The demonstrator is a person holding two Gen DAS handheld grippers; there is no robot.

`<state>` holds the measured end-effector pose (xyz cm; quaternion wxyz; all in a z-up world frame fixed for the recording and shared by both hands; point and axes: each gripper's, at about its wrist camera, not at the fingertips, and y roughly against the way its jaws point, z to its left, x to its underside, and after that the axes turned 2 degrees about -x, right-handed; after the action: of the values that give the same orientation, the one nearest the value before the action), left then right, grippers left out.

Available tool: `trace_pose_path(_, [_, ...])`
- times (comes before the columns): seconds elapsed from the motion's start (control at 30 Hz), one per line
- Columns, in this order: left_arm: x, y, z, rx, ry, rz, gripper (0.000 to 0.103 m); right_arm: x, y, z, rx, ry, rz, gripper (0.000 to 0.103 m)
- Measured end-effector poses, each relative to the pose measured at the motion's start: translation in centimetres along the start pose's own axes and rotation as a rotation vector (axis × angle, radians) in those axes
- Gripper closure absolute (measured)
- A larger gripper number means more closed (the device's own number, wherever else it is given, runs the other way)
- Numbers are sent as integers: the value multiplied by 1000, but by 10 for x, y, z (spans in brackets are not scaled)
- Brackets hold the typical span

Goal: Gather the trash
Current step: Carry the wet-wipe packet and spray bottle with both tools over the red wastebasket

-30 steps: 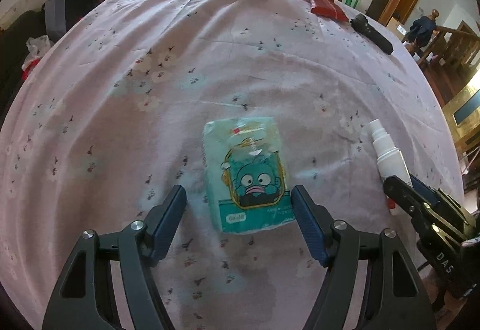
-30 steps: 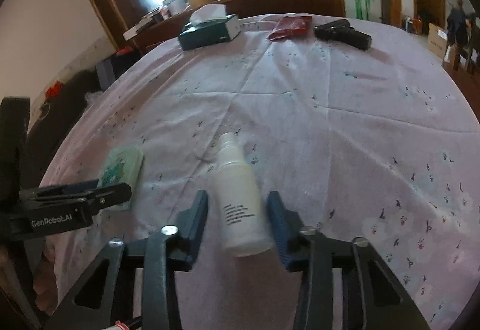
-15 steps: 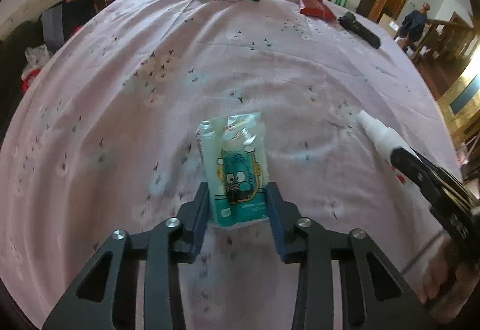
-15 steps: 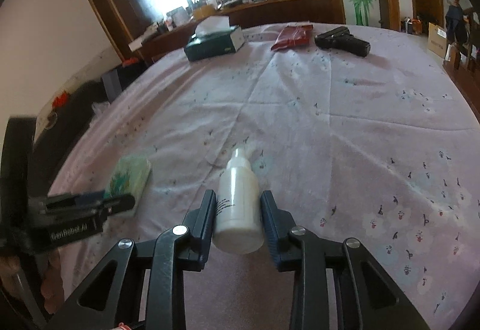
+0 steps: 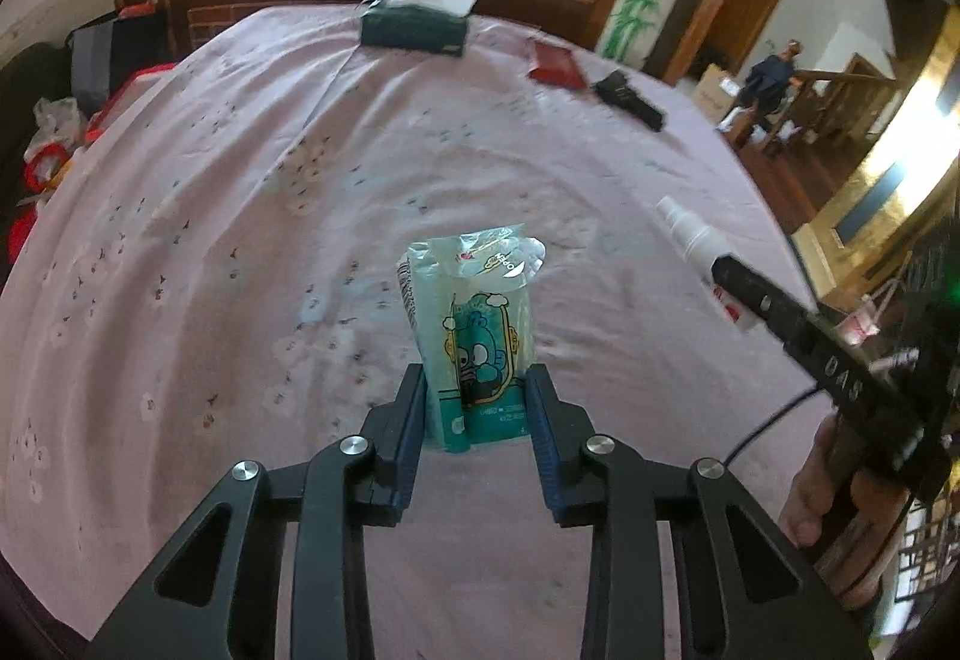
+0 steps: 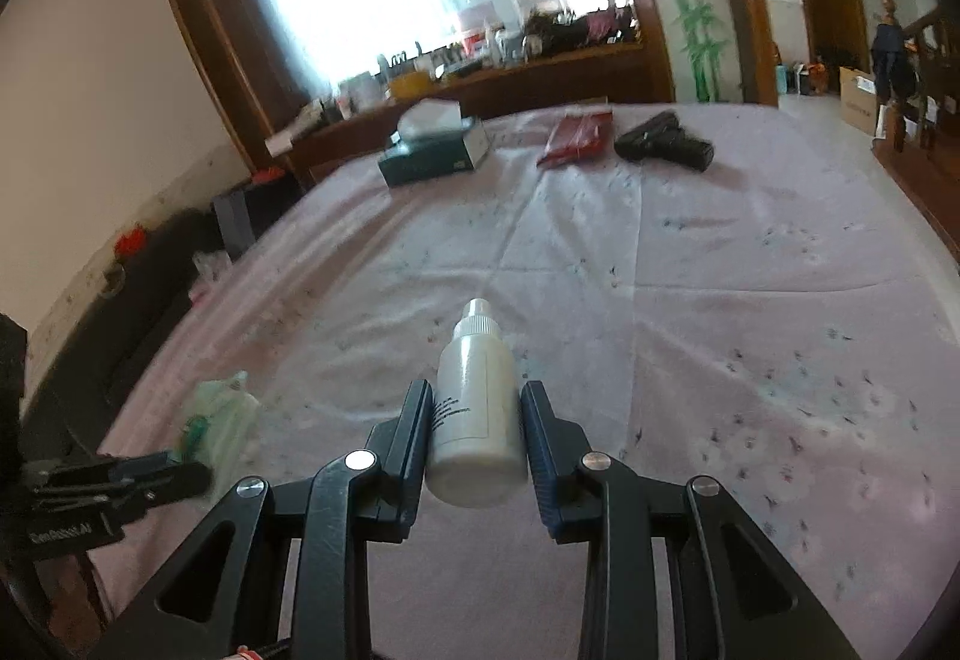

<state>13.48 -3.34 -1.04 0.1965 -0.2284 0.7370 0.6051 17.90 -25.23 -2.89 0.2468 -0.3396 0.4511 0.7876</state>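
Centrally, left gripper (image 5: 474, 414) clamps a tissue pack (image 5: 471, 342); right gripper (image 6: 477, 435) clamps a bottle (image 6: 477, 408), both apparently off the tablecloth (image 6: 690, 312); blur obscures contact.

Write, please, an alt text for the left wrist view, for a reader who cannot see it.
The left gripper is shut on a teal tissue pack with a cartoon face, above a pink flowered tablecloth. At the right, the right gripper holds a white spray bottle. Far back lie a green tissue box, a red packet and a black object.
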Motion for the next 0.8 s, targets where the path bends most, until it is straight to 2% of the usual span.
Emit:
trace_pose_path(0.13, [9,22,-19,68,-32,-20,72,14,51,14,20,-45,-51,71])
trace_pose_path(0.5, [38,76,-90,248,-174,-68,71,62,214,32,139,-172,-303,71])
trace_pose_path(0.8, [58,113,-134,340,-266,-103,71,82,288,50,263,-155,-411,71])
